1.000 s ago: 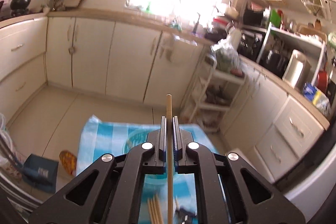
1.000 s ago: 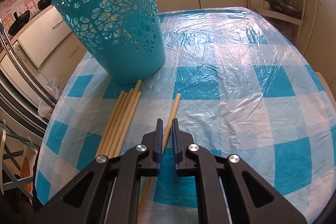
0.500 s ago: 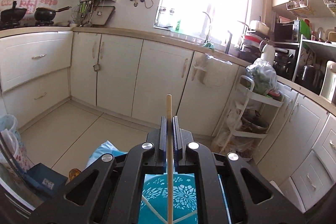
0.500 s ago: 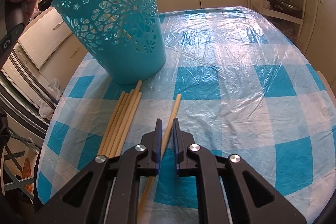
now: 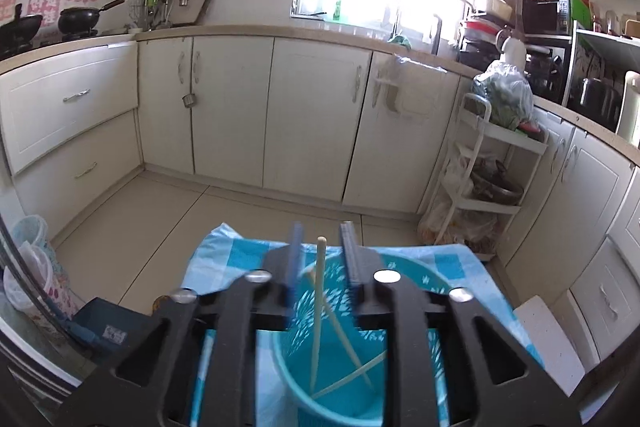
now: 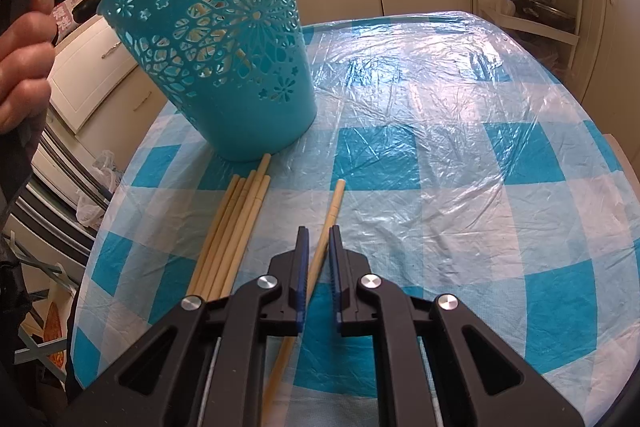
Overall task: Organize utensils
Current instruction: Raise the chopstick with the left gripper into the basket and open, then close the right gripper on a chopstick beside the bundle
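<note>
Chopstick (image 6: 330, 223) lies lengthwise between your right gripper's (image 6: 318, 259) narrowly parted, unclosed jaws, pointing toward the basket (image 6: 224, 51) ahead-left; left gripper (image 5: 322, 259) hangs wide above it.

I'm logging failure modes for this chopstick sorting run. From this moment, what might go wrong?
1. The left gripper is open above the teal basket; the released chopstick stands steeply and might tip over the rim.
2. The right gripper straddles a single chopstick lying at an angle to its fingers, so closing may pinch it off-centre and let it swivel.
3. The chopstick bundle lies close beside it and could be nudged.
</note>
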{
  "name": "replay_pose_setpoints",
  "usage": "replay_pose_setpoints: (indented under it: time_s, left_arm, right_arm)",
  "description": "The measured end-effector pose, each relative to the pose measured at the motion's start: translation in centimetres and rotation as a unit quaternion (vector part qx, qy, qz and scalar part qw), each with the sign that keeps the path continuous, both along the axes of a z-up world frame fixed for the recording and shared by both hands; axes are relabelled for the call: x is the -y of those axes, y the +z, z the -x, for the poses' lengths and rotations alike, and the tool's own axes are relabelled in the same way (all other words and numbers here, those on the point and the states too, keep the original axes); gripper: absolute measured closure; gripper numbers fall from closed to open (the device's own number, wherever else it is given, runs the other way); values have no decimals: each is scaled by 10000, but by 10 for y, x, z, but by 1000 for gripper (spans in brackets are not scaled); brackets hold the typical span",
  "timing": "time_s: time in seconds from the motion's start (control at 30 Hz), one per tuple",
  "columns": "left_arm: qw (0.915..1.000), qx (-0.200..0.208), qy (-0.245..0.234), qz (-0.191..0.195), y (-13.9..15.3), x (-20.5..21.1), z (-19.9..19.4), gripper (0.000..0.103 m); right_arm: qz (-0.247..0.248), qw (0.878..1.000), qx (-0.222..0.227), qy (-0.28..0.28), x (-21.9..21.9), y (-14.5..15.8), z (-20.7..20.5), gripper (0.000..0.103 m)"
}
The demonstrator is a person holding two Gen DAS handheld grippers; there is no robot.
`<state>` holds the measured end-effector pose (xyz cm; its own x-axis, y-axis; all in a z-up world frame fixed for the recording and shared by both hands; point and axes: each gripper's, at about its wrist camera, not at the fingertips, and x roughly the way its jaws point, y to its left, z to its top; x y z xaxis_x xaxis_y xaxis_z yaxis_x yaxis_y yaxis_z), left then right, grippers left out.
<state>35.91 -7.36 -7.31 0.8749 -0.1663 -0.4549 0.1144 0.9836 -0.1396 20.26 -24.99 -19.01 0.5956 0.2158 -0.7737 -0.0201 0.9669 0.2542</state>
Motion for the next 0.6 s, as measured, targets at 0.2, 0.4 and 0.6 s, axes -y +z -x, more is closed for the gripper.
replay_pose_setpoints:
  time_s: [0.2,0.4,0.6]
  left_arm:
    - [9995,211,238,67,14,-42,56,24]
    - [9989,-136,388,205,-7,-81,97,17]
    - [9948,-970,242,198,-60,-90,108,17]
  right_arm:
    - [56,10000,-18,2,-2,1,2,92]
    - [1058,9943,50,111,-29,3,3,93]
    - [324,9993,-163,71,-11,7,15,97]
